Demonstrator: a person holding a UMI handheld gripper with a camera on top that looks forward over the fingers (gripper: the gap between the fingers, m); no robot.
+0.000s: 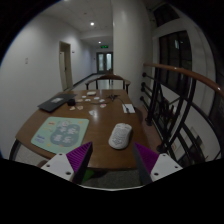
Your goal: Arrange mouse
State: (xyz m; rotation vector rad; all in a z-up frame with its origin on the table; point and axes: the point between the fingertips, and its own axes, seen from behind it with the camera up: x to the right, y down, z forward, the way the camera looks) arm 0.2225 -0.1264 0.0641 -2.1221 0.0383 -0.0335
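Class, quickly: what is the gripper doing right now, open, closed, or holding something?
Gripper: open, holding nothing; the mouse lies on the table just ahead of its fingers.

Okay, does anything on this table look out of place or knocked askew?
Nothing looks spilled or damaged. The white mouse sits at a slant on the bare wooden table, off the patterned mat beside it. It lies just ahead of the open hand-held gripper, untouched.

The claw (113, 160) is held level and pointed forward, its two fingers spread well apart with open space between them, the purple pad (76, 157) on one inner face and its twin (148, 156) on the other both bare, gripping nothing at all.
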